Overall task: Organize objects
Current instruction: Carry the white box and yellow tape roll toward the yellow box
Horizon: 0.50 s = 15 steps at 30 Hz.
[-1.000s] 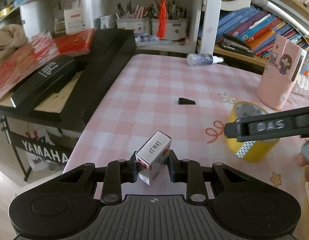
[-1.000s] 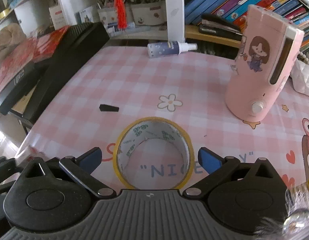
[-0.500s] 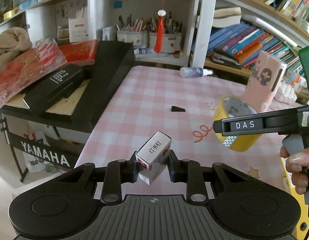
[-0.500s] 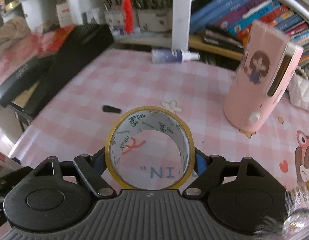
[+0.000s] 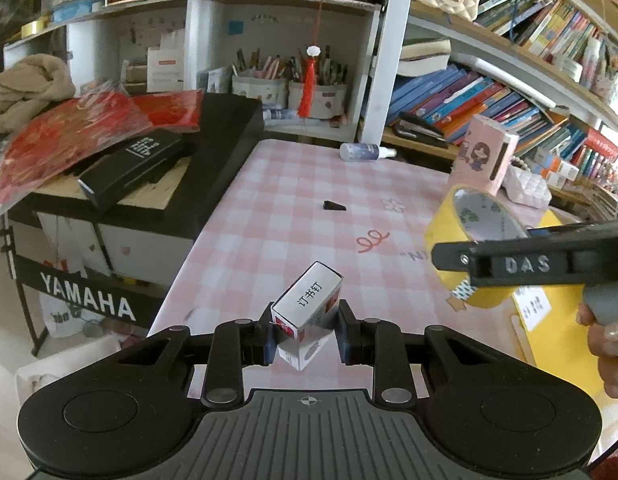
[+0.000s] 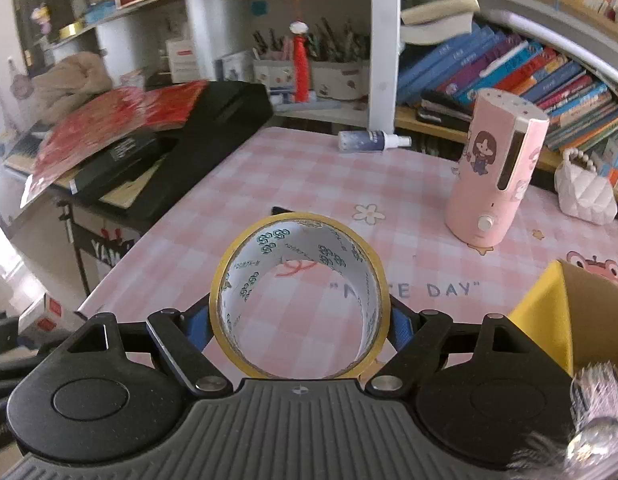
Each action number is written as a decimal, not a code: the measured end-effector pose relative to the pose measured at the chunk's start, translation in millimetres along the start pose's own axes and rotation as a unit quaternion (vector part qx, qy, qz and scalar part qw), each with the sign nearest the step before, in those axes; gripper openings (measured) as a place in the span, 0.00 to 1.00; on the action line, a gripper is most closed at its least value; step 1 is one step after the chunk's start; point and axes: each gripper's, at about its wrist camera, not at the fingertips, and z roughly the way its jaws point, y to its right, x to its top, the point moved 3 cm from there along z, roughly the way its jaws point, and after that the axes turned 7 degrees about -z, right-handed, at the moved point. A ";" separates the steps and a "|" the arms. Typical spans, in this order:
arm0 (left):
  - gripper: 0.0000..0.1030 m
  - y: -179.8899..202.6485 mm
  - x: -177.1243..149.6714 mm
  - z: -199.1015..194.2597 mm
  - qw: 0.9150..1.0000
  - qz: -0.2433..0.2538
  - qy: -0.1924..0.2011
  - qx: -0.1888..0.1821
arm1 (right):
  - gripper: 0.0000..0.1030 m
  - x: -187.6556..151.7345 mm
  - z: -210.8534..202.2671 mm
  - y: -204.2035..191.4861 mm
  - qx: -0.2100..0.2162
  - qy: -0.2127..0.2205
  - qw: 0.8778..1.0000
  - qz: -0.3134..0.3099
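My left gripper [image 5: 307, 340] is shut on a small silver staple box [image 5: 307, 304] with red ends, held tilted above the near edge of the pink checked table [image 5: 293, 216]. My right gripper [image 6: 301, 320] is shut on a yellow tape roll [image 6: 229, 276], its blue pads pressing both sides, lifted off the table. From the left wrist view the same tape roll [image 5: 449, 224] hangs at the right in the other black gripper, held by a person's hand [image 5: 613, 344]. A yellow box [image 6: 549, 320] with an open top sits at the near right.
A pink humidifier [image 6: 497, 176] stands at the right, a small spray bottle [image 6: 369, 141] lies at the far edge, and a black wedge [image 5: 333, 205] rests mid-table. A black keyboard [image 5: 213, 168] piled with red packets flanks the left. Shelves of books and pen cups stand behind.
The right gripper closed on the tape roll and lifted it off the table. Both grippers rose and drew back, the left still carrying the staple box.
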 end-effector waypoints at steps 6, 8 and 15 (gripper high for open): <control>0.26 -3.9 -17.7 -35.4 1.000 -0.002 0.012 -0.008 | 0.78 -29.0 -41.8 -14.1 -0.008 0.006 1.000 -0.016; 0.26 -4.0 -24.4 -46.3 1.000 0.000 0.014 -0.011 | 0.78 -41.8 -54.8 -18.6 -0.010 0.002 1.000 -0.005; 0.26 -1.5 -47.2 -79.7 0.999 0.018 0.017 -0.030 | 0.78 -79.8 -90.7 -35.4 -0.024 -0.005 0.999 0.030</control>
